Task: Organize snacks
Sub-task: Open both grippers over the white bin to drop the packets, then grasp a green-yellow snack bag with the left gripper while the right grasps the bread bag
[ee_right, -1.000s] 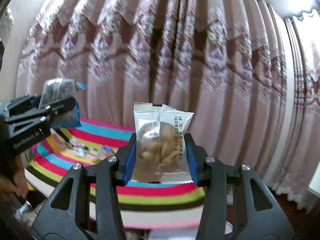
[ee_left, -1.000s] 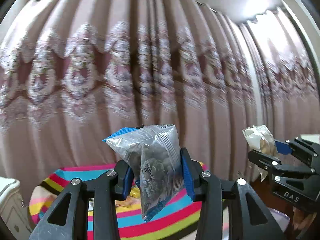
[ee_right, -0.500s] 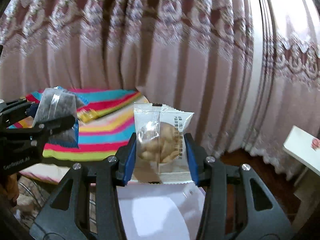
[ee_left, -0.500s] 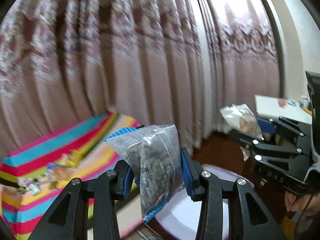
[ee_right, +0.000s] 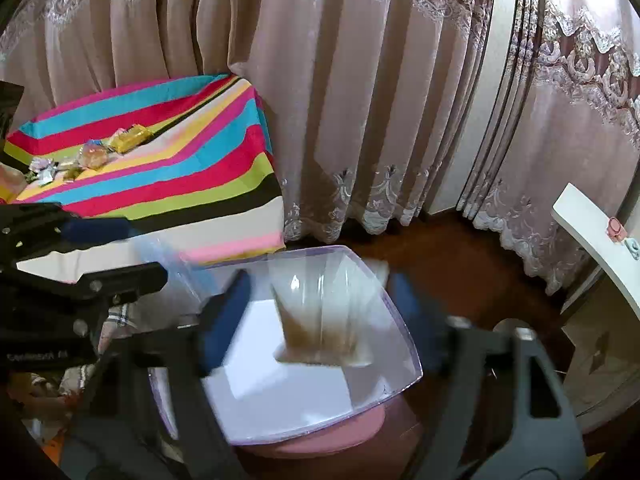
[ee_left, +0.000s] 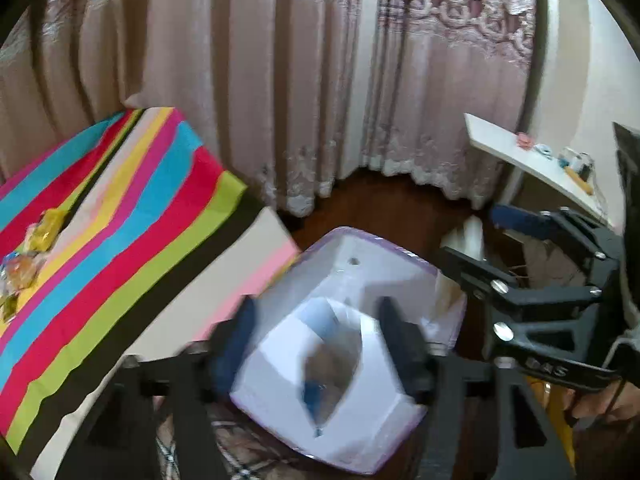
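A clear plastic box (ee_left: 360, 236) with a purple rim and a white floor sits low beside the striped table. My left gripper (ee_left: 318, 320) hangs over it with its jaws opening. A silver and blue snack packet (ee_left: 328, 364), blurred, drops free between the pads toward the box floor. My right gripper (ee_right: 320, 300) is over the same box (ee_right: 412, 360), jaws also opening. Its clear packet of nuts (ee_right: 320, 320) falls loose between the pads. Each wrist view shows the other gripper at its edge: the right gripper (ee_left: 484, 236) and the left gripper (ee_right: 120, 252).
The table with the striped cloth (ee_right: 180, 160) stands to the left and carries several loose snacks (ee_right: 128, 138). The box rests on a pink stool (ee_right: 320, 440). Pink curtains hang behind, above a dark wooden floor. A white shelf (ee_right: 592, 232) juts in at the right.
Both grippers swung down from the curtain and table to the box. Their jaws spread apart, and both packets slipped out of the pads and are dropping.
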The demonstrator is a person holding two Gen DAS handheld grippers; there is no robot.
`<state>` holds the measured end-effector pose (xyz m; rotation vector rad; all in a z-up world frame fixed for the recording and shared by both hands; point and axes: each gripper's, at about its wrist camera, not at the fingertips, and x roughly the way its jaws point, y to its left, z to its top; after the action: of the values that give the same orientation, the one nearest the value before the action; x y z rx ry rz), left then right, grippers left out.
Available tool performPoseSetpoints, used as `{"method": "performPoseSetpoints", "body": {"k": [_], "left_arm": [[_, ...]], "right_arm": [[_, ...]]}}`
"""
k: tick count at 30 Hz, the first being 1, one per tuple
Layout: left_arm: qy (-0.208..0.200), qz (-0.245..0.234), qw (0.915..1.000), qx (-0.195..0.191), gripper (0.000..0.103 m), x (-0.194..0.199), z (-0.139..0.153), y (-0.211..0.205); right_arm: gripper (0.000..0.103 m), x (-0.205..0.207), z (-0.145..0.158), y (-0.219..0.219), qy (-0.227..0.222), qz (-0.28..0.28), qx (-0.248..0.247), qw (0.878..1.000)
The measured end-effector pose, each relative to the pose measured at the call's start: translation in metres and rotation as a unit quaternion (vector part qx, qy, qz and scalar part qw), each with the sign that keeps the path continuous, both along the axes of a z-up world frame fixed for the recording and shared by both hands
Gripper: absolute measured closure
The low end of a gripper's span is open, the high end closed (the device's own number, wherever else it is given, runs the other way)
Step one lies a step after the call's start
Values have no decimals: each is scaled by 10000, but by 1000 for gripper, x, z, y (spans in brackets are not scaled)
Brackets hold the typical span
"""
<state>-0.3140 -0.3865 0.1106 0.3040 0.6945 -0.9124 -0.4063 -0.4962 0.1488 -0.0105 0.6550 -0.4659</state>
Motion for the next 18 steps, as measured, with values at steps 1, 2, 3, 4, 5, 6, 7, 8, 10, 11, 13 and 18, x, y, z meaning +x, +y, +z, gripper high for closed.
{"method": "performPoseSetpoints", "body": {"k": [1, 2, 3, 4, 5, 6, 7, 8, 10, 11, 13, 18], "left_arm": [[-38, 105, 9999, -83, 18, 5, 0, 9], [-66, 188, 9997, -141, 17, 10, 1, 17], [-104, 347, 9991, -199, 17, 19, 2, 30], [-118, 492, 9985, -221, 17, 28, 2, 41], [-92, 737, 9969, -252, 17, 44, 0, 57], [-27, 929, 9953, -258, 17, 60, -3, 69], [125, 1274, 9914, -257, 16, 79, -9, 91], [251, 1578, 9868, -246, 16, 98, -16, 109], [446, 2195, 9743, -238, 16, 131, -30, 149], [562, 2560, 9648, -201, 16, 150, -39, 175], [831, 3186, 9441, -187, 16, 183, -55, 223], [1036, 4317, 8957, -262, 16, 246, -79, 314]], "right_arm": [[22, 4, -4, 1, 22, 60, -5, 10000], [22, 9, -5, 4, 63, 124, 3, 9999], [22, 16, -7, 7, 88, 192, 9, 9998], [22, 25, -9, 12, 117, 317, 3, 9994], [22, 36, -11, 19, 139, 469, 5, 9988], [22, 50, -11, 31, 183, 695, 30, 9974], [22, 62, -15, 39, 214, 857, 67, 9961], [21, 76, -19, 50, 253, 1086, 129, 9937], [17, 111, -28, 76, 332, 1582, 248, 9865], [15, 130, -35, 90, 387, 1790, 268, 9827], [15, 179, -53, 122, 573, 2230, 370, 9724], [15, 303, -92, 183, 859, 3132, 770, 9427]]}}
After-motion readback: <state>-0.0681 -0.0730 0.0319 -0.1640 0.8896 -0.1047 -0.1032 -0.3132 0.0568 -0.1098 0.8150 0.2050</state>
